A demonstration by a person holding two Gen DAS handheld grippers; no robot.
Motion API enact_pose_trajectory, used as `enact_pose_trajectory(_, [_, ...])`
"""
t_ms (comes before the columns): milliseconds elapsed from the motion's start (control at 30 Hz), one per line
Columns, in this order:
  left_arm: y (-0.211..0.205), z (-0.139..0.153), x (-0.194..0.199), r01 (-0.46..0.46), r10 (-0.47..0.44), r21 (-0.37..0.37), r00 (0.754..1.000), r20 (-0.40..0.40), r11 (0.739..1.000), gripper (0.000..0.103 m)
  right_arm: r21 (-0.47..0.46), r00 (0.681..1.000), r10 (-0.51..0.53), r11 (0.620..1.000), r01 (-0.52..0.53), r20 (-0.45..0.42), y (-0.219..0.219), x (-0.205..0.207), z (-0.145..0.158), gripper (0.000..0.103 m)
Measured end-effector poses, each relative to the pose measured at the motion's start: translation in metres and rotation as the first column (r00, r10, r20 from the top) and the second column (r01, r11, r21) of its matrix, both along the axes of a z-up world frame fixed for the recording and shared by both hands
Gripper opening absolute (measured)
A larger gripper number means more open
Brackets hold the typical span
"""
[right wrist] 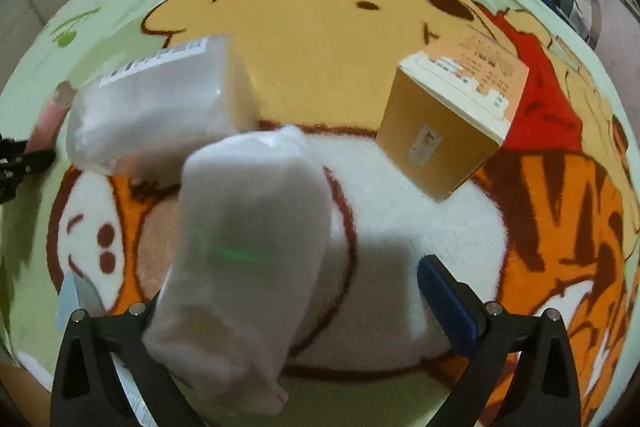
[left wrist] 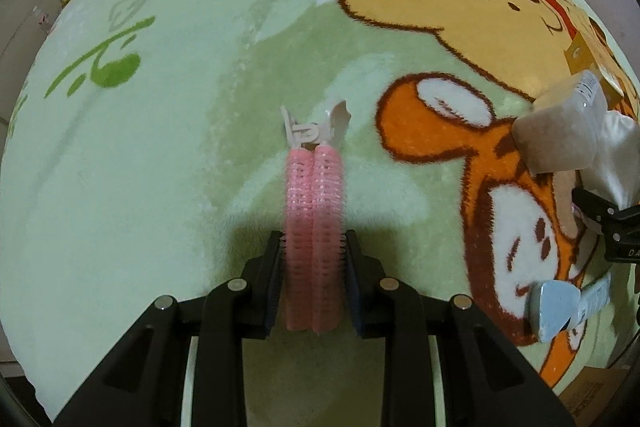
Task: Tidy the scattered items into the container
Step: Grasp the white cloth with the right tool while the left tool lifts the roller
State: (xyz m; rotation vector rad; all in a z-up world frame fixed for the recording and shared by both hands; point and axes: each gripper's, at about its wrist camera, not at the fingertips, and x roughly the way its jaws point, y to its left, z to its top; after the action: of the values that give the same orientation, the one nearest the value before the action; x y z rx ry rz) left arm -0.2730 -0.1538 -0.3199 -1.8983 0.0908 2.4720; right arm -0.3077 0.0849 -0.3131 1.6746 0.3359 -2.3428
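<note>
A green cartoon-print blanket [left wrist: 160,167] covers the whole work surface, its far edge curving against a dark blue fabric and a beige wall beyond. The left wrist view shows wide bare room on the blanket's green half, ahead of and to the left of the left gripper [left wrist: 313,247]. That gripper's jaws are clenched on a pink hair-roller clip [left wrist: 314,195], both pads pressing its bristled sides; the clip's white hinge end points away from the camera. To the right of it the blanket is crowded: a clear-wrapped white pack [left wrist: 560,127] lies over the tiger print, and a pale blue tube [left wrist: 560,311] rests near the blanket's near edge. No container can be made out in either view.

The right wrist view shows the right gripper [right wrist: 288,299] with jaws spread wide. A soft white wrapped bundle [right wrist: 248,247] fills the left part of the gap, lying against or over the left finger, which it mostly hides; the blue-padded right finger [right wrist: 448,303] stands well clear of it. Whether the bundle touches the blanket cannot be told. Beyond it lies the clear-wrapped white pack [right wrist: 160,111], and to the right a tilted yellow carton [right wrist: 448,131] sits apart, with bare blanket between them.
</note>
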Motion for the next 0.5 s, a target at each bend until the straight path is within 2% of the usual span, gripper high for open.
enact_pose_trajectory(100, [0.002, 0.000, 0.002, -0.002, 0.002, -0.004, 1.000, 0.002, 1.000, 0.029, -0.016, 1.000, -0.004, 1.000, 0.004, -0.019, 0.004, 0.004, 0.007, 0.096])
enact_pose_trajectory(133, [0.004, 0.000, 0.002, -0.004, 0.004, -0.009, 1.000, 0.002, 1.000, 0.029, -0.022, 1.000, -0.006, 1.000, 0.005, -0.026, 0.006, 0.006, 0.010, 0.084])
enact_pose_trajectory(167, [0.005, 0.000, 0.003, -0.007, 0.007, -0.008, 1.000, 0.002, 1.000, 0.029, -0.027, 0.999, -0.007, 1.000, 0.006, -0.032, 0.007, 0.007, 0.012, 0.057])
enact_pose_trajectory(200, [0.005, 0.001, 0.004, -0.010, 0.010, -0.007, 1.000, 0.002, 1.000, 0.029, -0.033, 0.999, -0.009, 0.999, 0.008, -0.039, 0.009, 0.009, 0.015, 0.040])
enact_pose_trajectory(233, [0.006, 0.001, 0.005, -0.013, 0.013, -0.006, 1.000, 0.002, 1.000, 0.029, -0.038, 0.999, -0.011, 0.999, 0.009, -0.046, 0.010, 0.010, 0.017, 0.018])
enact_pose_trajectory(400, [0.011, 0.004, 0.009, -0.029, 0.029, -0.001, 1.000, 0.000, 1.000, 0.028, -0.052, 0.998, -0.046, 0.998, 0.044, -0.038, 0.043, 0.026, 0.028, 0.017])
enact_pose_trajectory(500, [0.009, 0.010, 0.017, -0.041, 0.041, 0.014, 0.999, -0.008, 0.999, 0.028, -0.019, 0.997, -0.069, 0.997, 0.068, -0.039, 0.070, 0.043, 0.031, 0.017])
